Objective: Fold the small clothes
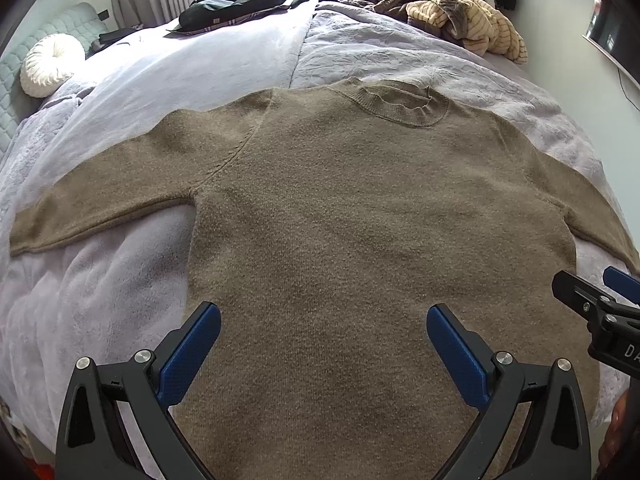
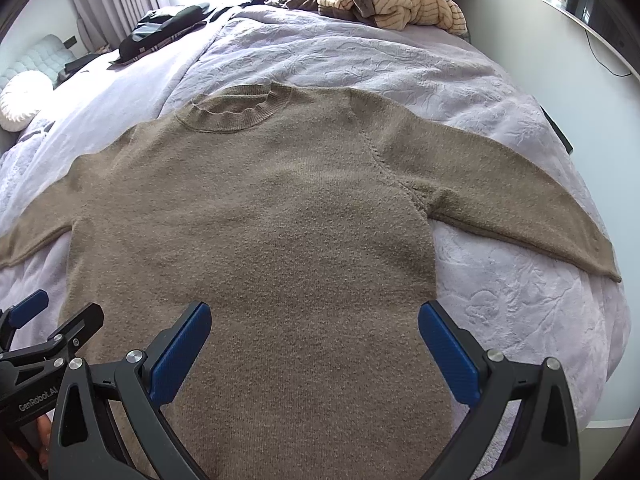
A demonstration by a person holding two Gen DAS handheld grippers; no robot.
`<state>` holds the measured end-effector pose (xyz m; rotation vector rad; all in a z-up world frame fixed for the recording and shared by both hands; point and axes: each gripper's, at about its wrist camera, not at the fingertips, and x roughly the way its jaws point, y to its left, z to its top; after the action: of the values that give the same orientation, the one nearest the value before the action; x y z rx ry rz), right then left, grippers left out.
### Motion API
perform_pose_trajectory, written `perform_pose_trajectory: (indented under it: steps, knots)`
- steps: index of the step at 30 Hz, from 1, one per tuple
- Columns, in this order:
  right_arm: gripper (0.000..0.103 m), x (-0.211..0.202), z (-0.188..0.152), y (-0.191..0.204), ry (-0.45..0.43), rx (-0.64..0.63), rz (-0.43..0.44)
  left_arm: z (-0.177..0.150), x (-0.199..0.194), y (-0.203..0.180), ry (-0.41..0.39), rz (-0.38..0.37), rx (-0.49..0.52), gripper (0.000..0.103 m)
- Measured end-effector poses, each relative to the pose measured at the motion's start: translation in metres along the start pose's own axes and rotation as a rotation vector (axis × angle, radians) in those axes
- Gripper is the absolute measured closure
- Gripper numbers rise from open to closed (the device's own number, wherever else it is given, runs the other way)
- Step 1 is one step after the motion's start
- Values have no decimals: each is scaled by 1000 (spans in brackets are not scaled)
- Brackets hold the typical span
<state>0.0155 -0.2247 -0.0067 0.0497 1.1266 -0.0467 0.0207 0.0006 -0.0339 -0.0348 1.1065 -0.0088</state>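
A brown knit sweater [image 1: 340,208] lies flat on the bed, collar at the far end, both sleeves spread out to the sides; it also shows in the right wrist view [image 2: 256,208]. My left gripper [image 1: 324,320] is open and empty, hovering over the lower left part of the body. My right gripper [image 2: 314,318] is open and empty over the lower right part. Each gripper shows at the edge of the other's view: the right gripper [image 1: 600,300] and the left gripper [image 2: 52,320].
The bed has a lilac blanket [image 1: 140,80]. A pile of striped beige and brown clothes [image 1: 460,20] lies at the far right corner, dark clothes [image 1: 236,4] at the far left, and a round white cushion [image 1: 50,64] at the left. A screen [image 2: 592,4] hangs on the right wall.
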Motion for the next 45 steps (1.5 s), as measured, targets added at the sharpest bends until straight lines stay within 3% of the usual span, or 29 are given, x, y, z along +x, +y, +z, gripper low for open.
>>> perform_pose_trajectory:
  steps: [9,16,19,23,29,31,33,38,39,40,41,43,45]
  knots:
    - [0,12,7,0,23,8,-5,8,11,0,10,-56,4,0]
    - [0,8,4,13,-45,-45,82,13,19,27,-3,-139,-49,0]
    - [0,8,3,28,-27,-58,142,16,25,68,-30,-156,-126,0]
    - [0,13,-1,53,10,-45,240,12,37,155,-58,-101,-292,0]
    - [0,21,-9,103,28,-137,266,-5,44,281,-146,-40,-563,0]
    - [0,24,-10,117,40,-158,278,-7,52,316,-155,-58,-653,0]
    - [0,25,-10,127,40,-170,282,-4,60,340,-177,-89,-696,0]
    - [0,26,-11,146,56,-191,292,18,66,366,-243,-60,-702,0]
    - [0,27,-12,149,58,-195,294,18,63,366,-258,-52,-703,5]
    - [0,27,-12,150,61,-197,295,18,61,367,-275,-40,-710,26]
    - [0,27,-13,151,64,-198,296,18,59,371,-289,-20,-725,39]
    - [0,27,-13,152,69,-199,302,11,55,377,-293,-18,-745,84]
    - [0,28,-13,152,71,-200,309,9,50,383,-319,-60,-758,91]
